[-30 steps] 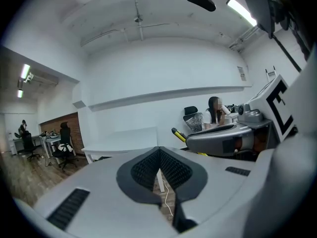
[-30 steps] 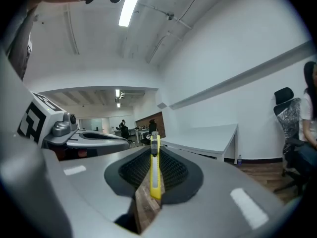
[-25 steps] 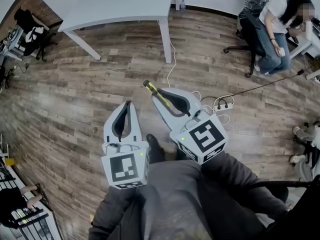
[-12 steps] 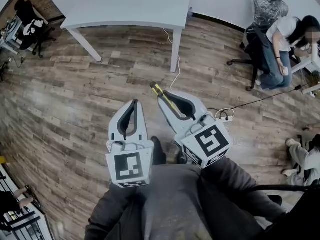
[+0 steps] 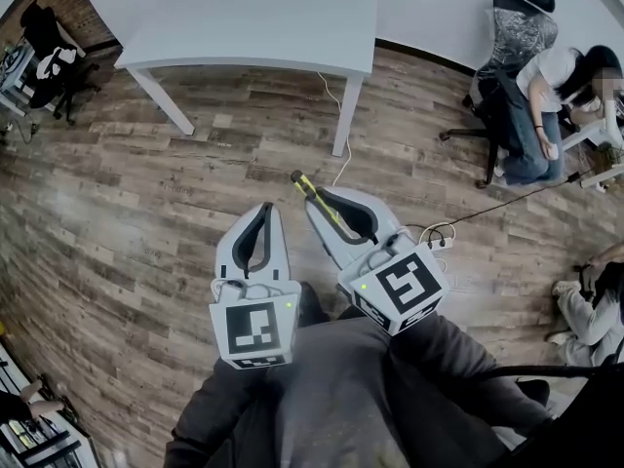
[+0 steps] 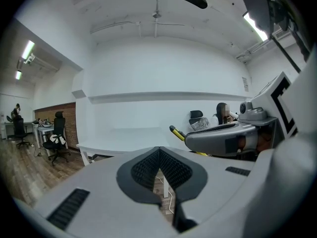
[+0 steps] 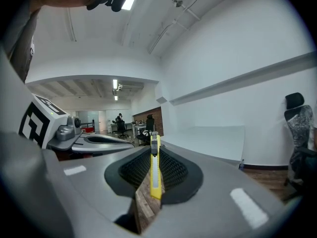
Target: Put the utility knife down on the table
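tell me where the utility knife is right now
The utility knife is clamped in the right gripper, held in the air over the wood floor near the middle of the head view, its yellow tip pointing toward the white table ahead.

Bright, even ceiling strip light; sharp frames, strong fisheye bending and dark corners in gripper views.
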`<state>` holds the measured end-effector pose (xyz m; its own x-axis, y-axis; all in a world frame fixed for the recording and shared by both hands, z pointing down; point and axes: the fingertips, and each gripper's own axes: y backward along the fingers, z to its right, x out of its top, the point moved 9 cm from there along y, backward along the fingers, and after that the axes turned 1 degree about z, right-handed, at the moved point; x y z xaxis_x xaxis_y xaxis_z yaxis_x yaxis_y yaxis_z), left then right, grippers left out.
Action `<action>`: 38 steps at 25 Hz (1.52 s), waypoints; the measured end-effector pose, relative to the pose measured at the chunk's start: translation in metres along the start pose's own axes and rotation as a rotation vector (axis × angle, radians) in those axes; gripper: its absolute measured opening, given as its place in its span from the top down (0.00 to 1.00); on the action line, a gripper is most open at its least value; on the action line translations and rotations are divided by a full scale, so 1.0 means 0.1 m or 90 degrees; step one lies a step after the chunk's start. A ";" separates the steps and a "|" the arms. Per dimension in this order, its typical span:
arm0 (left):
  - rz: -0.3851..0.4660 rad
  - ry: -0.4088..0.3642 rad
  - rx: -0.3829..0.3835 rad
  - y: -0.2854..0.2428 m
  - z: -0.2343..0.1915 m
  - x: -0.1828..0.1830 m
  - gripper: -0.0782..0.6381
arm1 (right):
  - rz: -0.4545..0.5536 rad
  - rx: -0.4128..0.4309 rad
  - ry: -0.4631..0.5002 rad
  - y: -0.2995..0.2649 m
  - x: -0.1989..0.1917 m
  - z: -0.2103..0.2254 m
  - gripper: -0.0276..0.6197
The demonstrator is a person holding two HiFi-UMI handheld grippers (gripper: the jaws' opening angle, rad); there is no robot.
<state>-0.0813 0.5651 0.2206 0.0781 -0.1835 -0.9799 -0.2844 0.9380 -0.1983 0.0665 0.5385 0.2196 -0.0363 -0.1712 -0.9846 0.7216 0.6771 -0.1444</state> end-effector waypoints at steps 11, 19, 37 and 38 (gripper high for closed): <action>-0.025 -0.014 -0.023 -0.28 -0.02 0.04 0.89 | -0.004 -0.011 -0.011 -0.12 -0.02 0.23 0.87; -0.035 -0.016 0.000 -0.78 -0.05 0.12 0.89 | -0.003 0.000 -0.024 -0.38 0.03 0.71 0.87; -0.044 -0.023 0.038 -1.82 0.11 0.36 0.89 | 0.001 0.047 -0.033 -0.85 0.18 1.78 0.87; -0.049 -0.023 0.038 -1.85 0.11 0.36 0.89 | 0.003 0.047 -0.034 -0.87 0.19 1.82 0.87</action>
<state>-0.0151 0.3883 0.2222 0.1328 -0.2451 -0.9604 -0.2186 0.9378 -0.2696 0.1286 0.3464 0.2314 0.0024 -0.2083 -0.9781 0.7712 0.6230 -0.1308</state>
